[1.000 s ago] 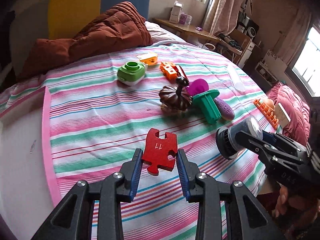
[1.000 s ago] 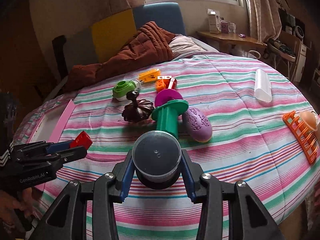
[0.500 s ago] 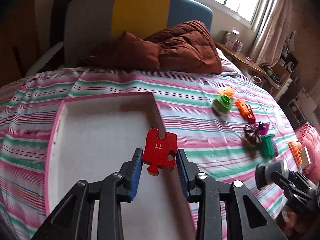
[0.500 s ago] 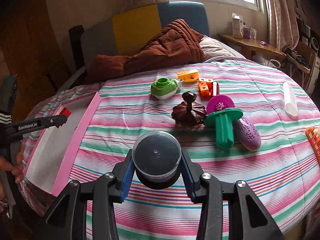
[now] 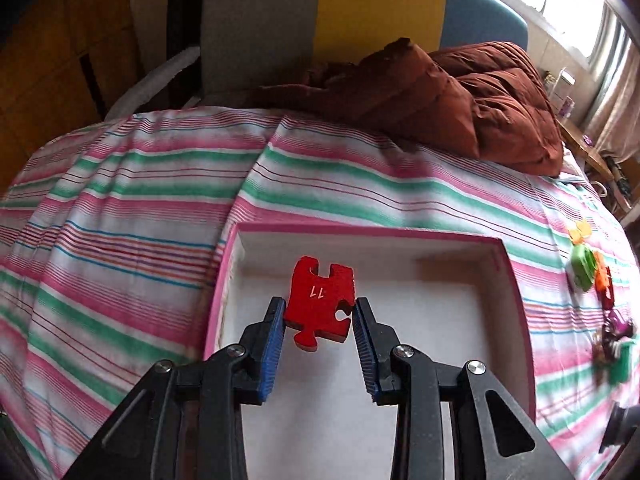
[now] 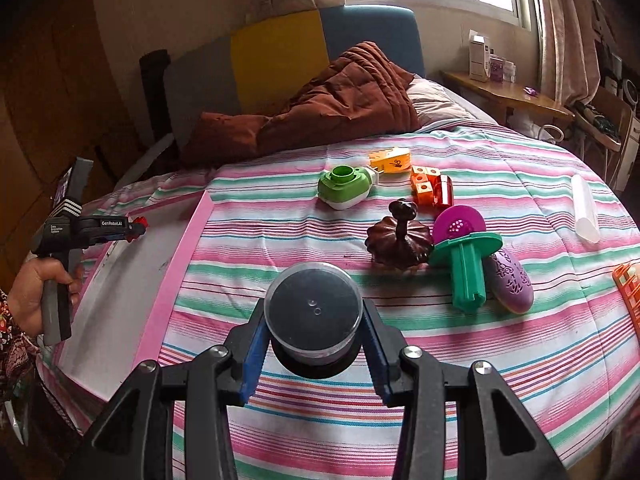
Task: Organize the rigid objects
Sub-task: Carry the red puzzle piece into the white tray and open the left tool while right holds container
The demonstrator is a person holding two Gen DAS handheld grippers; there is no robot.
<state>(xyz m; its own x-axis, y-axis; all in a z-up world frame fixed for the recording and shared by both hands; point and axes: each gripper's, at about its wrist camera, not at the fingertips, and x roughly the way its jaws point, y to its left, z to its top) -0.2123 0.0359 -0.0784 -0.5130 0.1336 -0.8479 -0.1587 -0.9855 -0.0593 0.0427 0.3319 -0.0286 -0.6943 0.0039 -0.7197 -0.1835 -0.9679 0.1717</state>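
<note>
Holding the red puzzle piece (image 5: 320, 304) in my left gripper (image 5: 319, 334), I have its jaws pinching the piece by its side edges, above the white floor of the pink-rimmed box (image 5: 516, 280) on the striped bed (image 5: 120, 208). My right gripper (image 6: 314, 346) has its jaws clamped on a round black-lidded jar (image 6: 313, 312), held over the bed just beside the box's near wall. Further out on the bedspread lie a green dispenser (image 6: 345, 186), orange blocks (image 6: 425, 186), a dark brown stand (image 6: 400, 242), a green-and-purple toy (image 6: 466, 256) and a purple oval (image 6: 512, 280), close together.
</note>
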